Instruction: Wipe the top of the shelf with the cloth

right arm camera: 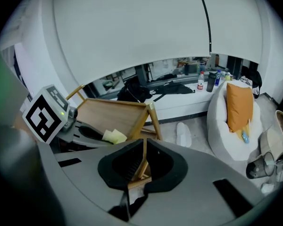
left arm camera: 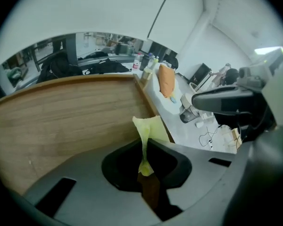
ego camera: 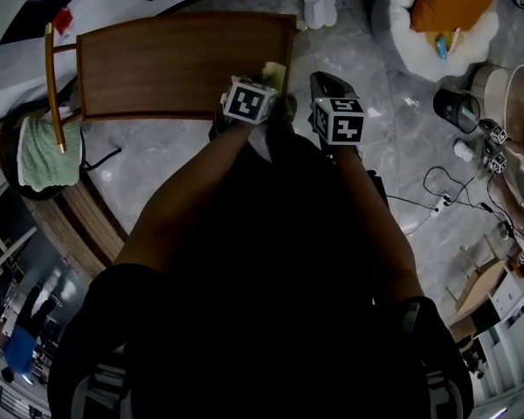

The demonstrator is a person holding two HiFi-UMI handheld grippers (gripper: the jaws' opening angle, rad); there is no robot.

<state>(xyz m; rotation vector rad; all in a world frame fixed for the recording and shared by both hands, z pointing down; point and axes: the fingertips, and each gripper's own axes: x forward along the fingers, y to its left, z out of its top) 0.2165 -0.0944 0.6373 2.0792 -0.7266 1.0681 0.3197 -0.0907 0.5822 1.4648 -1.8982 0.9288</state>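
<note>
The left gripper's (left arm camera: pixel 146 166) jaws are pinching a thin, crumpled pale yellow-green cloth (left arm camera: pixel 148 128), its flap showing at the right edge of the smooth, rectangular wood-grain shelf top (left arm camera: pixel 61 121). The right gripper's (right arm camera: pixel 139 173) jaws are sitting together, holding nothing.

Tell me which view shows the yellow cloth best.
The left gripper view: the cloth sits mid-frame, pinched in the left gripper's shut jaws above the wooden shelf top. The head view shows only a corner beside the marker cube; the right gripper view shows a small yellow fold at that gripper's tip.
</note>
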